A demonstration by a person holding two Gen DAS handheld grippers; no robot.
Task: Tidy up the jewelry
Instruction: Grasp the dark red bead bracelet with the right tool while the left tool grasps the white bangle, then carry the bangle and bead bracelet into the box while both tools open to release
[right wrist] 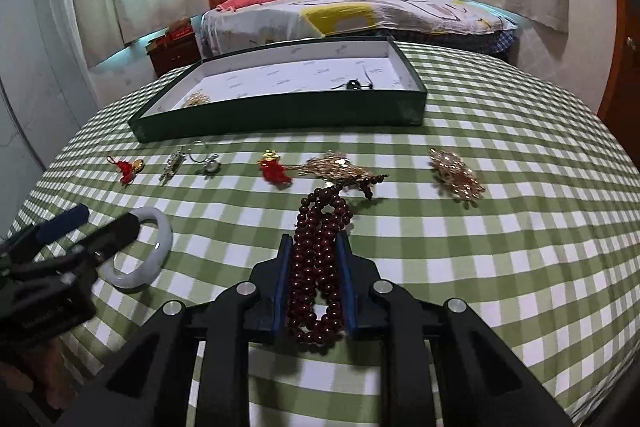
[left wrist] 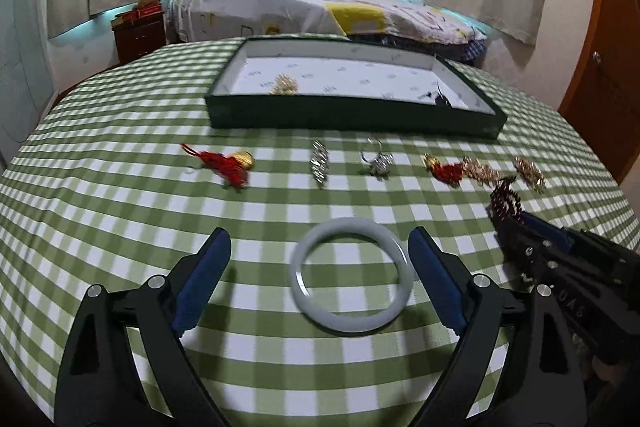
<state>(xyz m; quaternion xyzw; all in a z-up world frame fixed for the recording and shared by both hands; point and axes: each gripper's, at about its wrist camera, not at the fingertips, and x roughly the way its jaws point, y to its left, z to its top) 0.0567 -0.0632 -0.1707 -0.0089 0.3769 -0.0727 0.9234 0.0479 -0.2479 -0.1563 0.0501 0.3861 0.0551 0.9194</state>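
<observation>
A row of trinkets [right wrist: 276, 169] is lying across the worktop [right wrist: 500, 247], barring the way to the tray [right wrist: 280, 115]; open cloth is lying nearer.

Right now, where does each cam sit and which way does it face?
Left wrist: on the open left gripper, facing the tray and bed; its fingers straddle the bangle, with the right gripper at right.
Right wrist: on the right gripper, shut on the beads, facing the same way; left gripper at left.
Shared: tray, bangle, beads, checked tablecloth.
</observation>
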